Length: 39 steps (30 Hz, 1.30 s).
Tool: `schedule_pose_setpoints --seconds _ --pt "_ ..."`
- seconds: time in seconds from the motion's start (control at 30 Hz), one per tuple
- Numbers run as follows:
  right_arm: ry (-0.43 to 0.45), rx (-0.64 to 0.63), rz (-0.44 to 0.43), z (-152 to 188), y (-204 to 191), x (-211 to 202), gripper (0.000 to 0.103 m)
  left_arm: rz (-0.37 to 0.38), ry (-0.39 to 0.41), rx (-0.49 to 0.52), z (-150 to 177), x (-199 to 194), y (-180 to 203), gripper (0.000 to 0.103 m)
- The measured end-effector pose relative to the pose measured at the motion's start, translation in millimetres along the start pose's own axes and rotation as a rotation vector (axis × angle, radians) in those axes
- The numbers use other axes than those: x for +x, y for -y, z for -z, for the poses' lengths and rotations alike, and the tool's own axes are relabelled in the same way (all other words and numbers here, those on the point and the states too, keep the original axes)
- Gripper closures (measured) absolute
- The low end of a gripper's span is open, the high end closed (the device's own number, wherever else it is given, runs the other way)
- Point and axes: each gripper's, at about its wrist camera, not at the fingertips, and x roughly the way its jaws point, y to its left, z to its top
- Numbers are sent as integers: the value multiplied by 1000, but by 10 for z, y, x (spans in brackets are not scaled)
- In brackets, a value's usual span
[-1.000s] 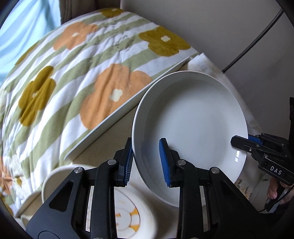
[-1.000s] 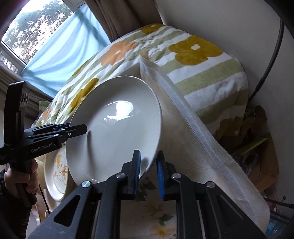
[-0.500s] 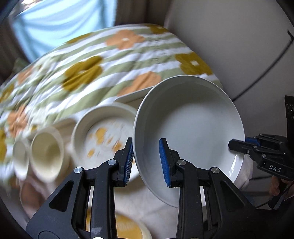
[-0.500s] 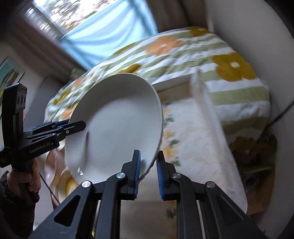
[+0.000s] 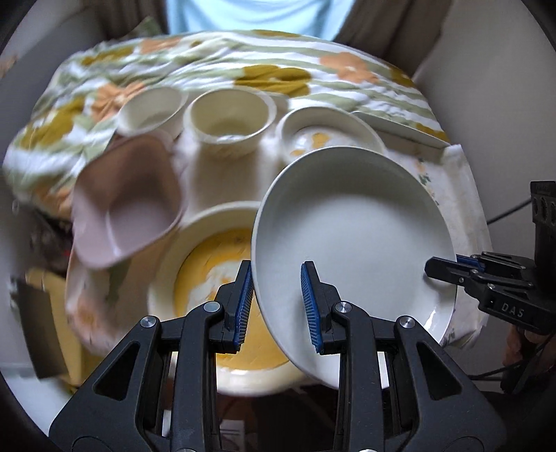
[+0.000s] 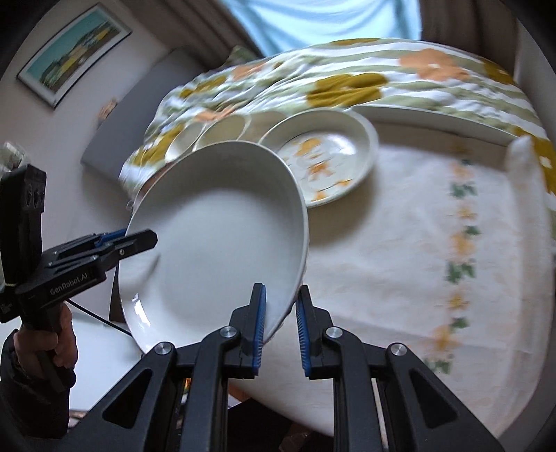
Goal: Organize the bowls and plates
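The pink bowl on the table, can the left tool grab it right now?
Probably not. The left tool is shut on the white plate, which the right tool grips too. The pink bowl sits uncovered, so it must let go first.

Pale walls, framed landscape picture [image 6: 71, 52] hung high, light-blue curtain [image 6: 323, 21] glowing with daylight, dark drapes [image 5: 389, 24] beside it, floral striped quilt [image 5: 278, 66] on a bed, tabletop under a cream flowered cloth [image 6: 434, 243]

A plain white plate [image 5: 351, 240] is held tilted above the table, while a yellow-patterned plate [image 5: 212, 278], a pink squarish bowl [image 5: 121, 201], two cream bowls [image 5: 229, 120] and an orange-flowered dish [image 6: 323, 156] are set below it.
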Motion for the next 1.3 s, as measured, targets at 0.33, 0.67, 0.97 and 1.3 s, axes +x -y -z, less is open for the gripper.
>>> schedule_pose_setpoints --seconds 0.33,0.67,0.97,1.3 --pt "-53 -39 65 8 -421 541 87 46 -30 -83 260 290 -656 78" --pt "-45 -100 202 55 -642 731 87 30 -67 -44 370 603 -737 78" --pt "-46 -105 243 64 -656 795 87 -34 -73 4 417 714 -656 78" --pt "-45 -147 269 68 -716 871 87 -223 -27 138 482 720 -438 78"
